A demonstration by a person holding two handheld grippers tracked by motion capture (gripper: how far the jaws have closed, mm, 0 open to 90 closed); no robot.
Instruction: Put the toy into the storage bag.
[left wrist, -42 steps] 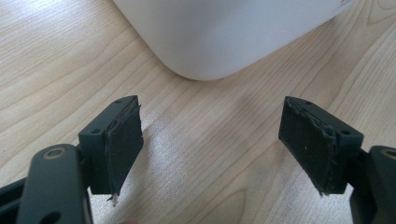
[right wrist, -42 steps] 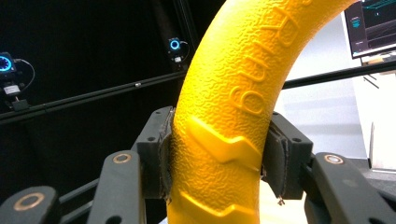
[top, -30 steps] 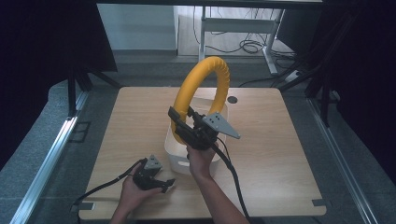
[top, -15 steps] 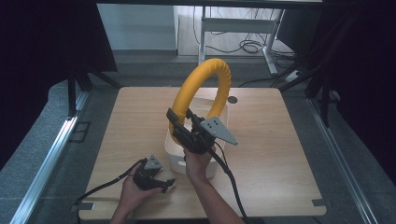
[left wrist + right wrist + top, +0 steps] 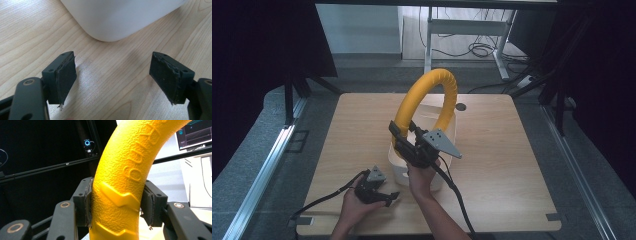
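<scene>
A thick yellow ring (image 5: 428,84) stands upright over a white bin (image 5: 397,169) in the middle of the table. My right gripper (image 5: 401,136) is shut on the ring's left limb, and the textured yellow surface (image 5: 125,165) sits pressed between both pads. The hand and the gripper hide the ring's lower part. My left gripper (image 5: 388,198) lies low on the table, held by the left hand at the bin's front left. It (image 5: 112,75) is open, with bare wood between the jaws and a rounded corner of the bin (image 5: 120,17) just beyond them.
The wooden table (image 5: 512,150) has free surface left and right of the bin. A small dark round spot (image 5: 460,106) lies near the far edge. Cables trail from both grippers toward the front edge. Metal frame rails run along both sides of the table.
The right gripper and the ring have shifted slightly down and toward the near edge. The left gripper has stayed where it was.
</scene>
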